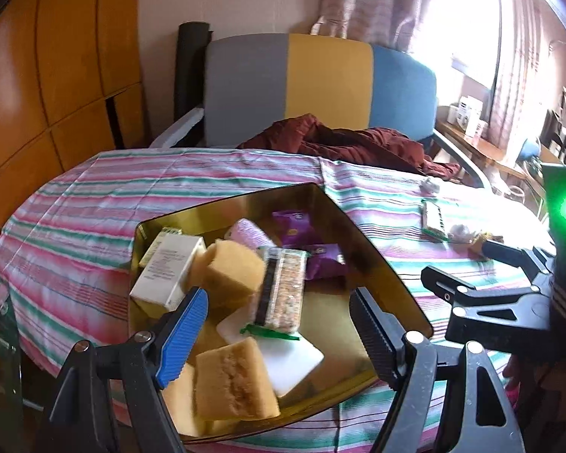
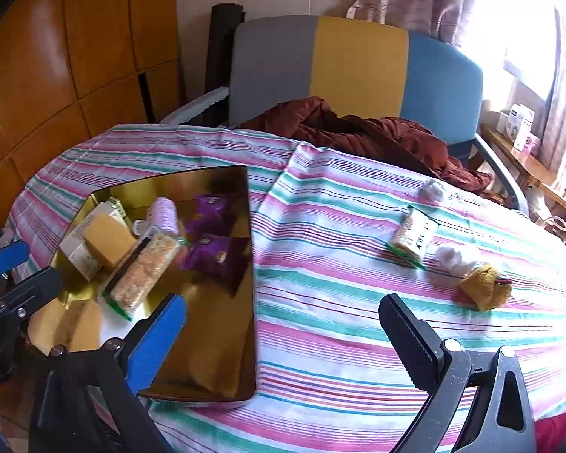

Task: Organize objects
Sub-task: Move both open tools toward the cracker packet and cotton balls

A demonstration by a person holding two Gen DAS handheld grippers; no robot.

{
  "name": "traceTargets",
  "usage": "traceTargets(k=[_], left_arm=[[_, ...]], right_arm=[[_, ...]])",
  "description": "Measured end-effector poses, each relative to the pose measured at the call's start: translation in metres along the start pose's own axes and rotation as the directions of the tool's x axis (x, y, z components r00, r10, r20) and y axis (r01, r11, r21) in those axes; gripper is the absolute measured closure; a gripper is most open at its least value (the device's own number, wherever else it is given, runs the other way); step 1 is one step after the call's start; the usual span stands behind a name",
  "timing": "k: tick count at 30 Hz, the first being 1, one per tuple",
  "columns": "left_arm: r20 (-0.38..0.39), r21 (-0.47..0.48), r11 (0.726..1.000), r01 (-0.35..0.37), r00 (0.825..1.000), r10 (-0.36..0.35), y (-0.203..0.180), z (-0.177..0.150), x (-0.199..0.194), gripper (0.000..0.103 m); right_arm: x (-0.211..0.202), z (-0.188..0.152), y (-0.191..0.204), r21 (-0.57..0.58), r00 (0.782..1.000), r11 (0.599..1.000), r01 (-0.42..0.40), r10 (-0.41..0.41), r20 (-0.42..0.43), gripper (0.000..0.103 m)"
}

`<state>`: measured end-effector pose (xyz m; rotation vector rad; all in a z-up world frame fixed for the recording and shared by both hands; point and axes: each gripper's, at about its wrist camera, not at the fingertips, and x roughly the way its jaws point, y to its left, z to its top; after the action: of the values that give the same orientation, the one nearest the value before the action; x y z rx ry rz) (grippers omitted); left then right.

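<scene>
A gold tray (image 1: 381,260) (image 2: 222,370) sits on the striped tablecloth and holds yellow sponges (image 1: 230,377), a white box (image 1: 166,271), a cereal bar (image 1: 283,290) (image 2: 143,271), purple packets (image 2: 211,253), a pink roll (image 2: 166,211) and a white pad (image 1: 294,362). My left gripper (image 1: 279,332) is open and empty above the tray's near part. My right gripper (image 2: 283,324) is open and empty over the cloth right of the tray. On the cloth to the right lie a second cereal bar (image 2: 413,238), white cotton balls (image 2: 452,256) (image 2: 432,188) and a yellow knitted piece (image 2: 485,288).
A chair (image 2: 358,60) with grey, yellow and blue back stands behind the table, with a dark red garment (image 2: 358,132) draped onto the table edge. Wooden panels (image 2: 56,75) line the left wall. A shelf with boxes (image 2: 520,128) stands by the window at right.
</scene>
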<state>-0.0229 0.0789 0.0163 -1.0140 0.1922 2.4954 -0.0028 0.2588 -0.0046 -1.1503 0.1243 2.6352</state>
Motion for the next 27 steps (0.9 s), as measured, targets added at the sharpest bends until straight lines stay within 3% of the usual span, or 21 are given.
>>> traceTargets(k=[7,15,27], left_arm=[[0.002,0.073,0.996,0.05,0.999,-0.05,-0.027,0.01,0.003,0.024],[-0.009,0.154,0.982,0.105,0.994,-0.105,-0.061,0.017,0.01,0.024],[-0.048,0.246,0.959,0.142,0.99,-0.134,-0.107,0.025,0.032,0.024]], right_arm=[[0.001,0.001,-0.034,0.022,0.998,0.998,0.065,-0.065,-0.008,0.0],[-0.005,0.008,-0.107,0.08,0.983,0.98,0.183,-0.183,-0.005,0.0],[-0.006,0.004,-0.244,0.254,0.925,0.894,0.37,-0.379,-0.017,0.0]])
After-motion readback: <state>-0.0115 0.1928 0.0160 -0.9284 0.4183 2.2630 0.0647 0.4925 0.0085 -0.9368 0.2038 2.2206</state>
